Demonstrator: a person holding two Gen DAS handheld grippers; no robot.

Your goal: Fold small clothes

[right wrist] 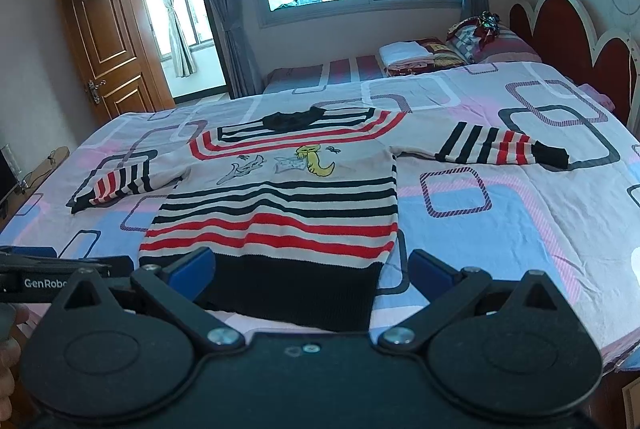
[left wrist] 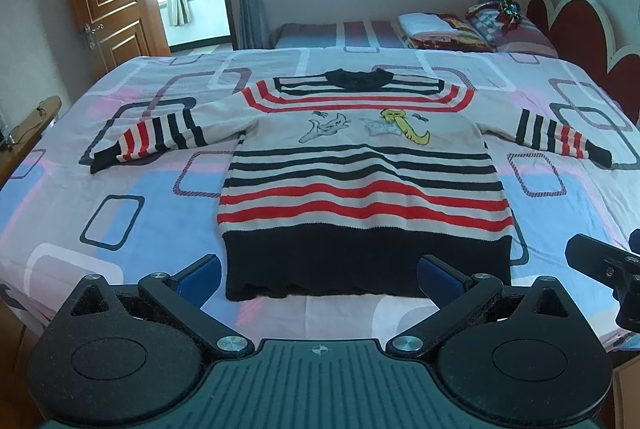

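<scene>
Hand-held gripper (left wrist: 318,277) before flat sweater (left wrist: 360,165)

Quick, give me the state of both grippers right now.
Left gripper: open, holding nothing, above the black hem of the striped knit sweater.
Right gripper: open, holding nothing, near the same hem.

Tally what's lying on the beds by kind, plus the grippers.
Striped sweater: 1
Folded linen stack on far bed: 1
Pillow: 1
Grippers, left gripper and right gripper: 2
Total: 5
</scene>
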